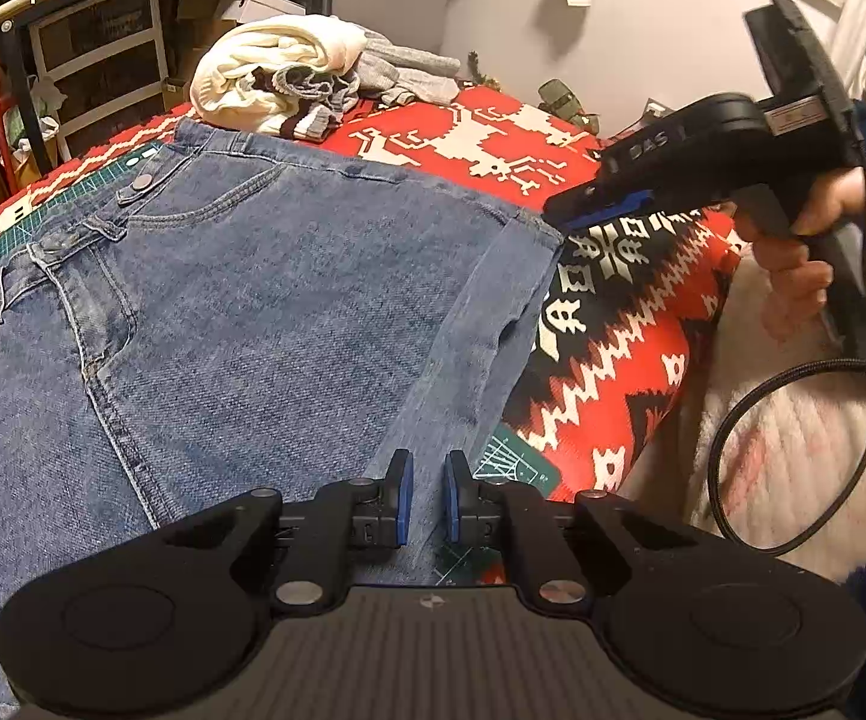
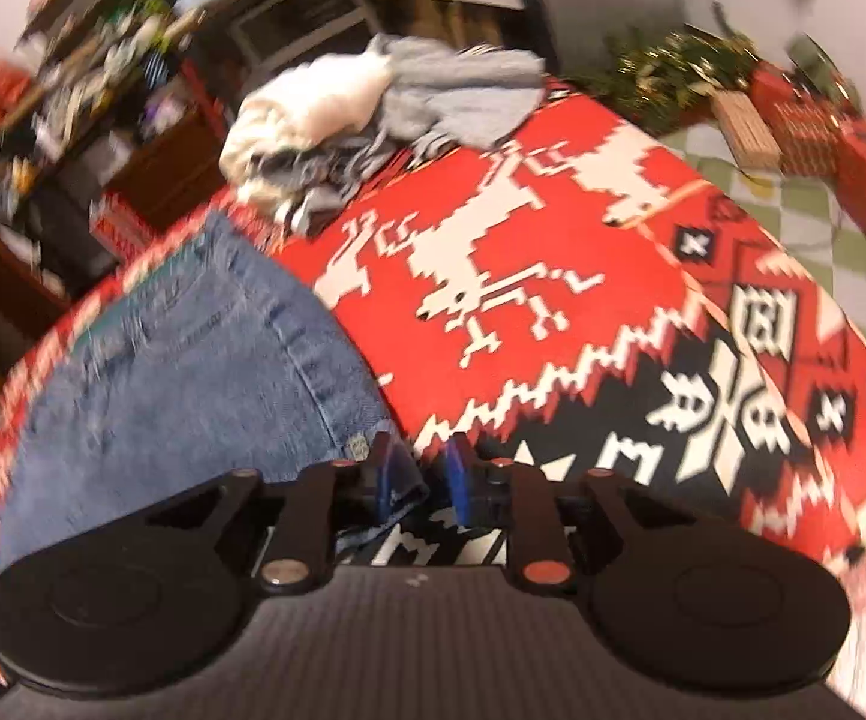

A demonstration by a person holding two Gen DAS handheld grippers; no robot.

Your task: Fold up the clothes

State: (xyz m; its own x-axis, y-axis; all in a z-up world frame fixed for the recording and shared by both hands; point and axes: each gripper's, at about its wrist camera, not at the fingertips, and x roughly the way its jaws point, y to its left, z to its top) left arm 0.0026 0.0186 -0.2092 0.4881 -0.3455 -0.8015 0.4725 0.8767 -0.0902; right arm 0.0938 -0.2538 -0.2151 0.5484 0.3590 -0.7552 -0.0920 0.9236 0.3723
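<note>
Left gripper (image 1: 428, 495), bottom centre of its own view: we see its blue pads (image 1: 404, 495) close together with a strip of denim between them; whether they actually pinch the cloth we cannot tell. Jeans (image 1: 223, 312): blue denim, spread flat across the left and centre of that view, waistband with buttons at the left edge, hem folded over at centre right; in the right wrist view the jeans (image 2: 193, 384) fill the lower left, blurred. Right gripper (image 2: 418, 474), bottom centre of its view: clenched on a corner of the jeans; in the left view the right gripper (image 1: 592, 210) sits at centre right, tips at the jeans' far corner, held by a hand (image 1: 805, 246) with a black cable (image 1: 727, 450) looping below. Blanket (image 1: 601, 312): red, white and black pattern with deer figures, under the jeans; a green mat (image 1: 511, 462) shows at its edge. Pile of clothes (image 1: 289, 72): cream and grey, upper centre, beyond the jeans. Shelves (image 1: 97, 48): upper left, cluttered.
</note>
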